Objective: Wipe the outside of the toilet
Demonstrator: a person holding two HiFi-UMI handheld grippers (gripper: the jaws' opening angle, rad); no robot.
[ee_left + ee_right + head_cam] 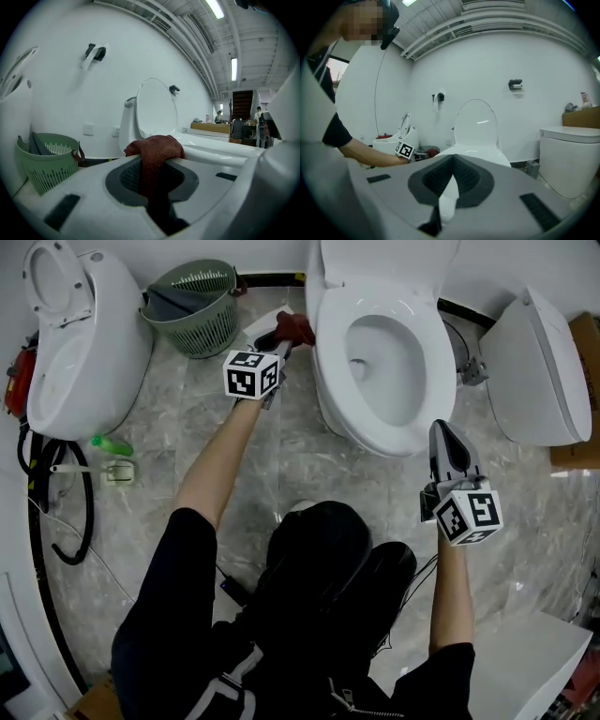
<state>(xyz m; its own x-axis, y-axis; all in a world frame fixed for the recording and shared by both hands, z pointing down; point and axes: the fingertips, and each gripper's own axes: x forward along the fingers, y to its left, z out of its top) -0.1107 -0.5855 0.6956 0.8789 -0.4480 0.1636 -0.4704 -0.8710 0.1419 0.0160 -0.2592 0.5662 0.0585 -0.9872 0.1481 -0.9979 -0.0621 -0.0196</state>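
Note:
The white toilet [328,381] stands with its lid up at the top middle of the head view. My left gripper [279,337] is shut on a dark red cloth [297,328], which rests against the bowl's left outer side. In the left gripper view the red cloth [157,147] bulges out of the left gripper [154,164], with the toilet [157,110] just behind. My right gripper [442,435] is shut and holds nothing, by the bowl's front right rim. The right gripper [451,180] faces the toilet [476,124] from the front.
A green plastic basket [197,306] stands left of the toilet. Other toilets sit at the far left [80,343] and far right [534,371]. Black cables [56,512] and a green bottle [112,444] lie on the marble floor at left. A white box [534,662] is at the bottom right.

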